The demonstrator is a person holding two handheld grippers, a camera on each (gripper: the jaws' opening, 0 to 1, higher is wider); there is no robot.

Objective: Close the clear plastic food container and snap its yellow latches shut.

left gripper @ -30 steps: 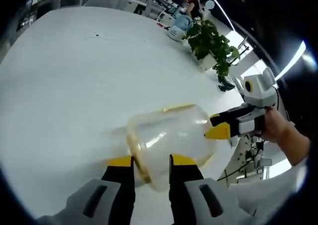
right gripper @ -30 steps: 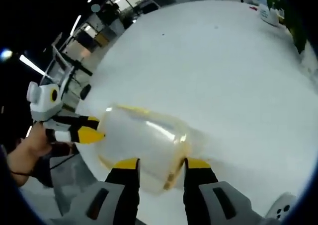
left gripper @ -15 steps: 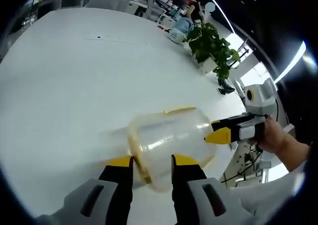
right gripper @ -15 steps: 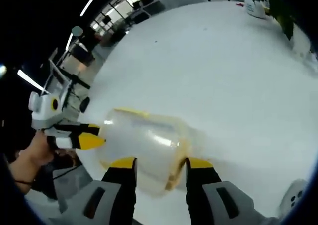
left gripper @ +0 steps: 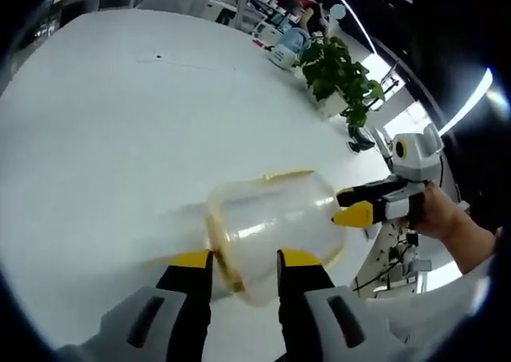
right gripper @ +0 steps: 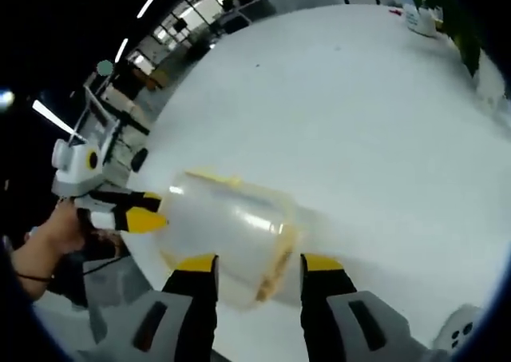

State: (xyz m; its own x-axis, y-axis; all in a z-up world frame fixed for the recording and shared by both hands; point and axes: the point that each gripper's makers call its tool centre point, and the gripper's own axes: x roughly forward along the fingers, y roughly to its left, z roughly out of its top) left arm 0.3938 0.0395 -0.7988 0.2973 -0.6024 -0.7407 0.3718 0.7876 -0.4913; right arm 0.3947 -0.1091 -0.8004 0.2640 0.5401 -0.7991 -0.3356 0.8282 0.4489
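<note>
The clear food container (left gripper: 271,226) lies on its side on the white bench (left gripper: 120,138), with its yellow-rimmed lid end turned toward the near edge, and everything else is best placed from it. The left claw (left gripper: 239,258) straddles the container's lid end, one yellow-tipped jaw on each side of the yellow rim (left gripper: 219,250), jaws standing apart; whether they actually press on the plastic I cannot tell. The right claw (right gripper: 259,262) sits the same way at the container's other flank, jaws apart on either side of the body (right gripper: 231,234), again with contact unclear. In the left gripper view, the right claw's yellow tip comes in just beside the container's far wall, with a hand (left gripper: 439,214) behind it; in the right gripper view, the left claw reaches in likewise, held by a hand (right gripper: 56,234). This two-sided placement looks meant to brace the container from opposite sides so the lid can be pushed home without it rolling or sliding. A potted plant (left gripper: 343,74) stands well beyond the container at the bench's far edge. The latches are too blurred to judge as snapped or loose.
</note>
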